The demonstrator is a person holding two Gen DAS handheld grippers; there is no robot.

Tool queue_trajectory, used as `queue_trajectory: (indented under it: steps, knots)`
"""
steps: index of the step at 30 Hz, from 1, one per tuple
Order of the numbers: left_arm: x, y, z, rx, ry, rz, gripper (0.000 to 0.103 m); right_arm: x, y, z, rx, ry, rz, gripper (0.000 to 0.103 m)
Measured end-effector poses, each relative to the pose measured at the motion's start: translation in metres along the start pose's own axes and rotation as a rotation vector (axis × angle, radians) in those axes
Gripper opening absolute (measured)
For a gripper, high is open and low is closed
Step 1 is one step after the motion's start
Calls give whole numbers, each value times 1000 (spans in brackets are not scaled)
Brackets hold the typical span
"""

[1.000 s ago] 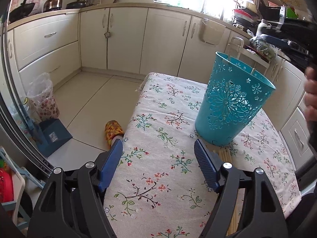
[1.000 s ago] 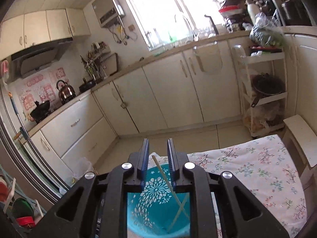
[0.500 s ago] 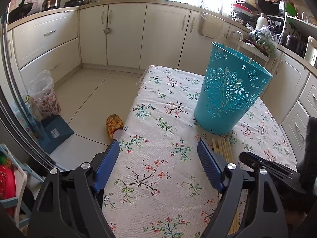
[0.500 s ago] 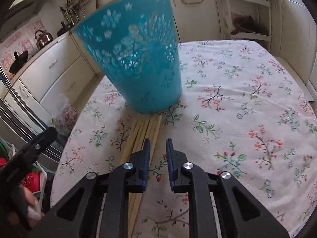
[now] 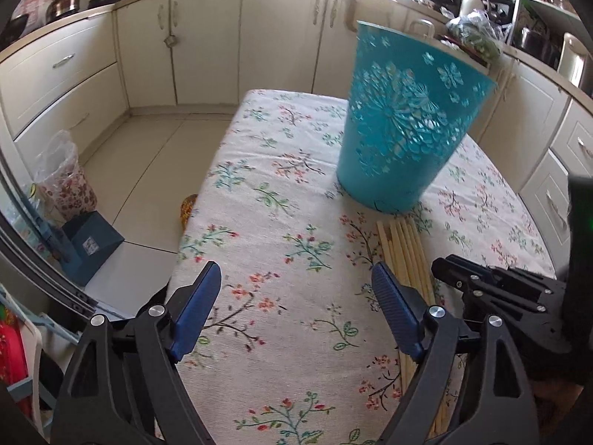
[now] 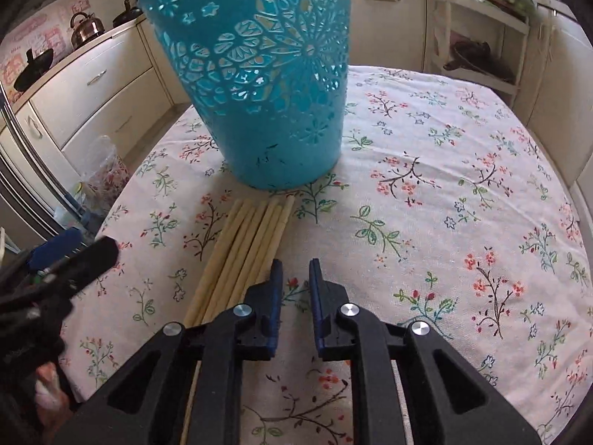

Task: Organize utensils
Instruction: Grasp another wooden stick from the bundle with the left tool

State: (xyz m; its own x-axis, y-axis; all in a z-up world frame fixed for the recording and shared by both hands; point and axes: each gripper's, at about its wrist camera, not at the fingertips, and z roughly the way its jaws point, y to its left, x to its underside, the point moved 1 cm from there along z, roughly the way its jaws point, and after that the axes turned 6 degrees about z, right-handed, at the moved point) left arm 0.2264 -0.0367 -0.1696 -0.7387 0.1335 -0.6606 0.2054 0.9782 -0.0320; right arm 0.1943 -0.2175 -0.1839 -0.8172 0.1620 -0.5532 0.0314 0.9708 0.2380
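A teal perforated basket (image 5: 404, 126) stands upright on the floral tablecloth (image 5: 281, 230); it fills the top of the right wrist view (image 6: 263, 85). Several pale wooden chopsticks (image 6: 244, 248) lie side by side in front of its base, also in the left wrist view (image 5: 404, 252). My left gripper (image 5: 292, 307) is open wide and empty, low over the cloth left of the chopsticks. My right gripper (image 6: 295, 282) has a narrow gap between its jaws and holds nothing, just right of the chopsticks. It shows at the right in the left wrist view (image 5: 493, 289).
The table's left edge (image 5: 200, 200) drops to a tiled floor with a blue dustpan (image 5: 89, 244) and a plastic bag (image 5: 63, 181). Cream cabinets (image 5: 207, 40) run behind. A white rack (image 6: 478, 40) stands beyond the table's far side.
My right gripper has come down from above the basket, where it was shut on a chopstick, to the cloth beside the chopstick bundle, now empty. The left gripper has barely moved.
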Motion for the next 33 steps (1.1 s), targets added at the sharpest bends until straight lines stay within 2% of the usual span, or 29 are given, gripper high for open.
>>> queue_trajectory:
  steps: [2,4,8,11,15,23,33]
  knots:
    - [0,-3,2,-5,4,7,80,-2,-5,-2,-60,-8,59,15]
    - [0,-4,3,-7,10,-3,80,-3,-1,0,-76,-5,61,15]
    - [-1,-3,3,-17,15,0,80,-1,8,6,-4,-18,-11,15]
    - [-2,-7,5,-14,23,14,80,1,3,6,-13,-8,-8,10]
    - [-5,-20,13,7,44,45,80,1,4,4,5,13,-67,10]
    - [-9,-35,44,-3,122,78,80,7,-24,-7,-54,38,-26,10]
    - [-10,-50,52,-46,144,147,79,6,-25,-6,-91,20,14,11]
